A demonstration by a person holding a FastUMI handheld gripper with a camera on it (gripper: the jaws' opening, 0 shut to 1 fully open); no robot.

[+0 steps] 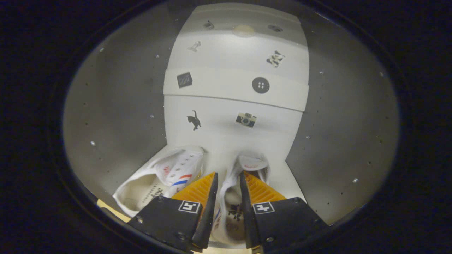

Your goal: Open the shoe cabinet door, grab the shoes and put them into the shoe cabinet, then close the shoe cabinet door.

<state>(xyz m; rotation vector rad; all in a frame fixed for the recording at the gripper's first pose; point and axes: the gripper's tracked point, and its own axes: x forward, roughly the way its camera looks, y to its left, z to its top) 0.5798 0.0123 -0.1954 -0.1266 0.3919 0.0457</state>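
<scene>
Holding item one, the right shoe (pixel 231 204), a white sneaker, the tool (pixel 229 180) has a finger on each side of its collar wall and appears clamped on it, the opening of the shoe facing the camera.

Item two, the left shoe (pixel 159 180): matching white sneaker with a striped side tab, lying just left of the tool, toe pointing far, apparently resting on a pale surface.

Item three, the shoe cabinet (pixel 236 88): white, directly ahead beyond both shoes, its front stepped in tilted panels carrying small stickers: a cat (pixel 194 120), a camera (pixel 246 119), a button (pixel 260 85).

Progress, as a judgement: the grab stage is under way for one shoe. Whether a cabinet door is already open is hard to say; the panels read as shut or slightly angled. Neither shoe looks to be inside yet. Remaining: stow both shoes, close the door.

Obscured: heel and sole of the held shoe are cut off behind the fingers. The surface under the shoes is barely visible. Cabinet handles cannot be made out. The upper stickers are too small to identify.
</scene>
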